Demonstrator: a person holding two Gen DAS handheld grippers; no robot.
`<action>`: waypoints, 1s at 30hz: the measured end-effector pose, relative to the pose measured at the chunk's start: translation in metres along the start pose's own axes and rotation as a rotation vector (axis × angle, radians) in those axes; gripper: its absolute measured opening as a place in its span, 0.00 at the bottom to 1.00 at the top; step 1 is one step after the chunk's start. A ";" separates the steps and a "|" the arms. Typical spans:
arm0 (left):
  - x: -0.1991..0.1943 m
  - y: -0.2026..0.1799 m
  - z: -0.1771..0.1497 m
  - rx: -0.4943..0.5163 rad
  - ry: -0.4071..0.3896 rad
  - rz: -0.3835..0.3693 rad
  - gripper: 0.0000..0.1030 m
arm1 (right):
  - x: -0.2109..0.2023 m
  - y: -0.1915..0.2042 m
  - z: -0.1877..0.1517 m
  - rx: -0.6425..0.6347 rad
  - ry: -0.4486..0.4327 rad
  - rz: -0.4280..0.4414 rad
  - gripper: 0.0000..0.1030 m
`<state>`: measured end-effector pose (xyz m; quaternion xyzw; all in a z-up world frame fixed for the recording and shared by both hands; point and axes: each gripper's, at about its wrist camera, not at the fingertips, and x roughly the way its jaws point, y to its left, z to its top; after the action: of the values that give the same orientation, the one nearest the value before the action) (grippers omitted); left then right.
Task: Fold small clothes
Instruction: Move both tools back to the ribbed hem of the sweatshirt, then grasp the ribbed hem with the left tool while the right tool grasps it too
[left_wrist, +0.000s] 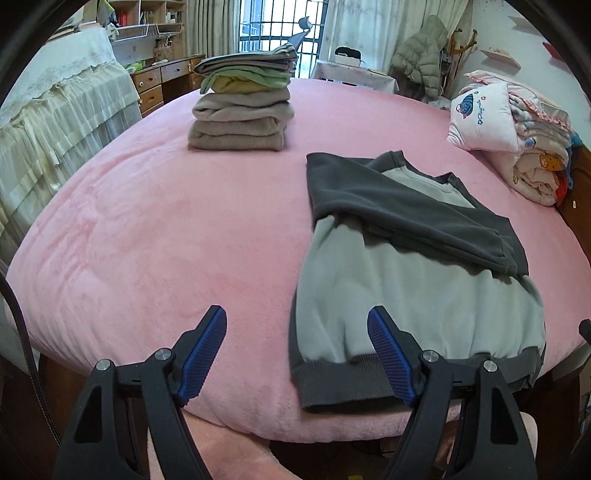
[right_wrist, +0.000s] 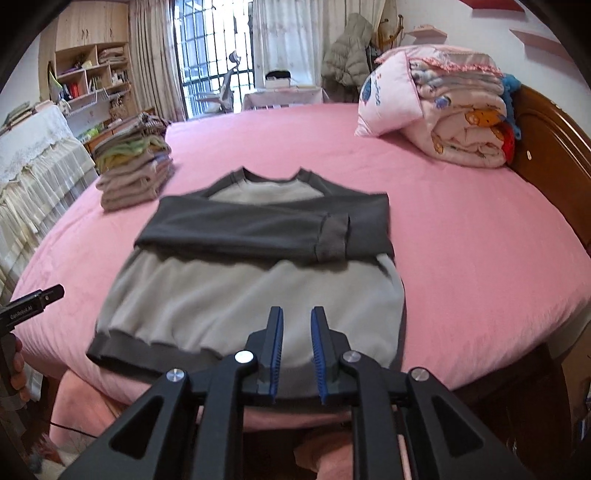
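Note:
A small grey sweatshirt (right_wrist: 251, 295) with dark grey sleeves lies flat on the pink bed (right_wrist: 461, 240), hem toward me, both sleeves folded across its chest. It also shows in the left wrist view (left_wrist: 417, 280). My left gripper (left_wrist: 297, 321) is wide open, hovering above the bed's near edge by the sweatshirt's left hem corner, holding nothing. My right gripper (right_wrist: 297, 321) hovers above the middle of the hem with a narrow gap between its jaws and nothing in them.
A stack of folded clothes (left_wrist: 242, 103) sits at the bed's far left, also in the right wrist view (right_wrist: 135, 164). A pillow and rolled quilts (right_wrist: 439, 110) lie far right by the wooden headboard (right_wrist: 554, 155). A lace-covered table (left_wrist: 55, 110) stands left of the bed.

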<state>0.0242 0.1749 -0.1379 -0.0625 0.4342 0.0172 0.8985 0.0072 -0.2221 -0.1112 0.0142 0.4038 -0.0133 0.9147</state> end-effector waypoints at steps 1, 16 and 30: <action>0.001 -0.003 -0.002 0.002 -0.001 0.002 0.75 | 0.000 -0.002 -0.002 0.002 0.002 -0.002 0.15; 0.008 -0.025 -0.024 0.037 0.019 -0.007 0.83 | 0.000 -0.015 -0.019 0.047 -0.059 -0.019 0.42; 0.063 0.003 -0.046 -0.058 0.192 -0.041 0.83 | 0.032 -0.060 -0.064 0.101 0.083 -0.080 0.42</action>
<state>0.0273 0.1706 -0.2153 -0.0985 0.5162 0.0053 0.8508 -0.0200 -0.2801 -0.1790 0.0450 0.4404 -0.0694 0.8940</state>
